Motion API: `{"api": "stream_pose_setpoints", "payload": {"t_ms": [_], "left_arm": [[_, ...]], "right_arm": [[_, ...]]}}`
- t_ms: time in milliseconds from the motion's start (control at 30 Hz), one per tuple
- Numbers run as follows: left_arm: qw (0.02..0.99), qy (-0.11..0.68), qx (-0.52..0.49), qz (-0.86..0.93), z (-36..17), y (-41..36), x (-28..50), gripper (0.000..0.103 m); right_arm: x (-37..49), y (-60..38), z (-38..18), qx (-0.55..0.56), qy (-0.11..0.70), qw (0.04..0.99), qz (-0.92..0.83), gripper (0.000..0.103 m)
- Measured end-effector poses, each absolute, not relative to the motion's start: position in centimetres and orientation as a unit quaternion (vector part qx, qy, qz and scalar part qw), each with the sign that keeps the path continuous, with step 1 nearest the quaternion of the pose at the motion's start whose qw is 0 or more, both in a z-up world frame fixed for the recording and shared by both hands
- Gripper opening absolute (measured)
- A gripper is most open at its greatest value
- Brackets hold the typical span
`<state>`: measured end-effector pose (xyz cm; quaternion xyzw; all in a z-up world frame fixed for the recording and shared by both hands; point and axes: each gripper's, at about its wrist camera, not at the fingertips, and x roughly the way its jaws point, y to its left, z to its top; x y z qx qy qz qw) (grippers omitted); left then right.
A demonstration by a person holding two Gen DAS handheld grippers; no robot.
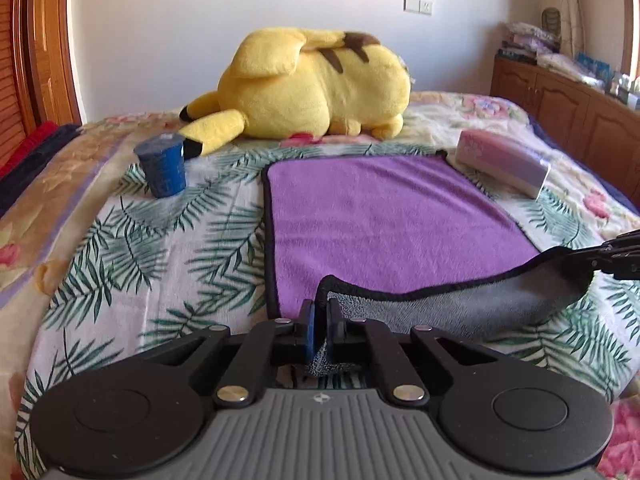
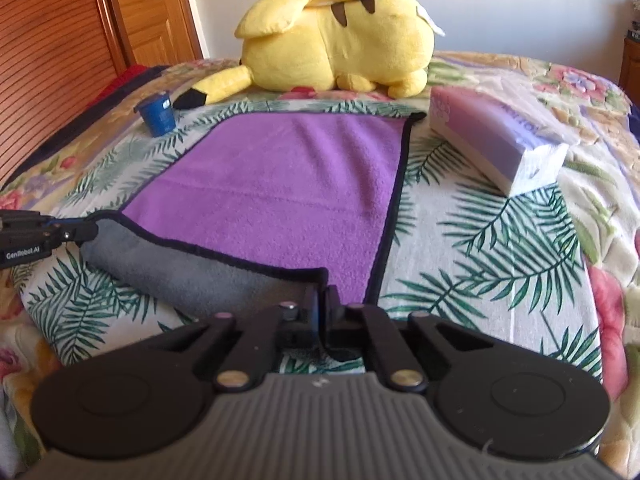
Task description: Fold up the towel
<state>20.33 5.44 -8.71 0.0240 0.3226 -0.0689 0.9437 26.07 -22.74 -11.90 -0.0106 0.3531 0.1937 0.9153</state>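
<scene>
A purple towel (image 1: 380,216) with a black hem and a grey underside lies flat on the bed; it also shows in the right wrist view (image 2: 288,184). Its near edge is lifted and turned over, showing the grey side (image 1: 500,300). My left gripper (image 1: 320,312) is shut on the towel's near left corner. My right gripper (image 2: 322,300) is shut on the near right corner. Each gripper shows at the edge of the other's view: the right one (image 1: 616,256) and the left one (image 2: 40,232).
A yellow plush toy (image 1: 312,84) lies beyond the towel. A blue cup (image 1: 162,168) stands to the towel's far left. A pale purple box (image 1: 504,160) lies at its far right. The leaf-patterned bedspread (image 1: 160,260) surrounds the towel. A wooden cabinet (image 1: 568,108) stands at right.
</scene>
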Motion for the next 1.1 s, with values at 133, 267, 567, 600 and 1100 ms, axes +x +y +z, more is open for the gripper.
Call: {"api": "stream_pose_setpoints", "payload": {"t_ms": [133, 267, 567, 600, 1100], "left_arm": [[0.95, 0.304, 0.035, -0.065, -7.6, 5.2, 20.0, 0.0], [0.954, 0.29, 0.026, -0.07, -6.7, 5.5, 19.7, 0.0], [0.96, 0.269, 0.022, -0.076, -5.6, 5.4, 19.4, 0.0], [0.96, 0.268, 0.021, -0.076, -5.6, 5.4, 19.4, 0.0], [0.965, 0.245, 0.022, -0.087, -4.1, 5.6, 20.4, 0.0]], "right_arm": [[25.9, -22.8, -11.4, -0.011, 0.336, 0.921, 0.194, 0.004], [25.6, -22.8, -10.6, -0.015, 0.314, 0.929, 0.197, 0.004], [25.3, -23.1, -9.3, -0.015, 0.277, 0.939, 0.202, 0.004], [25.2, -23.1, -9.2, -0.019, 0.272, 0.941, 0.203, 0.004], [25.2, -22.8, -7.3, -0.037, 0.233, 0.947, 0.217, 0.004]]}}
